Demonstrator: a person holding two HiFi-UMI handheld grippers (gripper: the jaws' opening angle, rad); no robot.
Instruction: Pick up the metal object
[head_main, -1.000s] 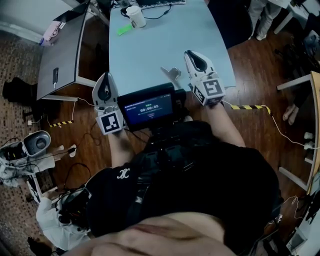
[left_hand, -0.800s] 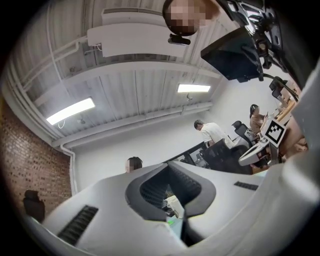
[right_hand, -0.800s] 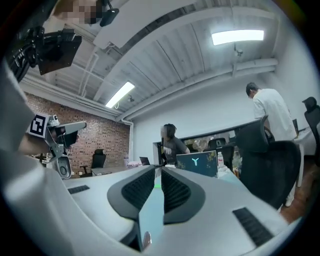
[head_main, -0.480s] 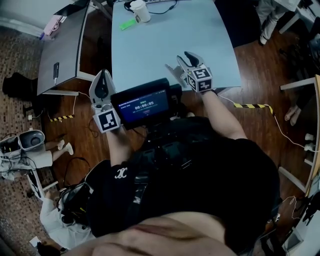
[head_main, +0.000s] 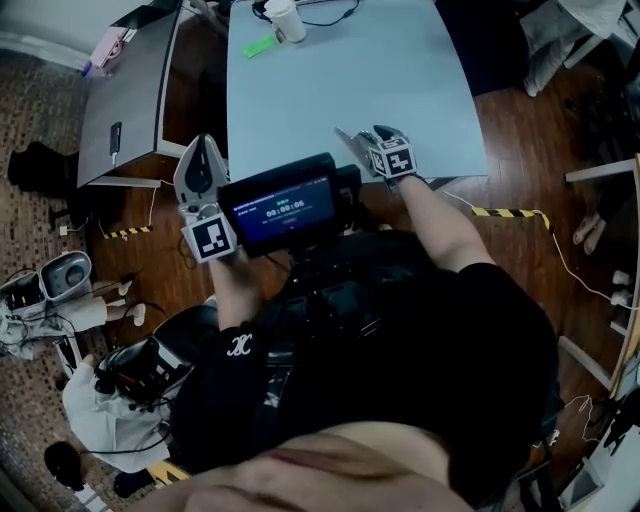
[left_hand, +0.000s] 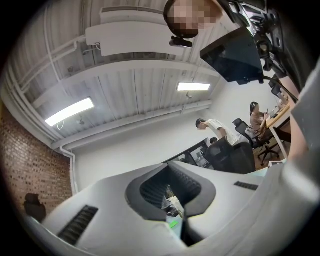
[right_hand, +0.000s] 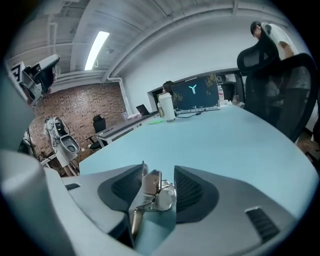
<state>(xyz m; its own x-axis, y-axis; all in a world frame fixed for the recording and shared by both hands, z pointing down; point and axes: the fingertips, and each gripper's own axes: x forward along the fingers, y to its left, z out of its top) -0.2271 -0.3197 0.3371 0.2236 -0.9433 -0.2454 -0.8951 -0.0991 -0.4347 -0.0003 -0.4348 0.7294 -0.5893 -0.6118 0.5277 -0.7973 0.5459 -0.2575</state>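
Now the jaws of the right gripper (right_hand: 159, 172) stand spread, having just been opening, around the shiny silver metal object (right_hand: 155, 195), which lies on the pale blue desk (right_hand: 225, 145) near its front edge. Off that edge, the left gripper (left_hand: 168, 170) has its jaws pressed together, empty.
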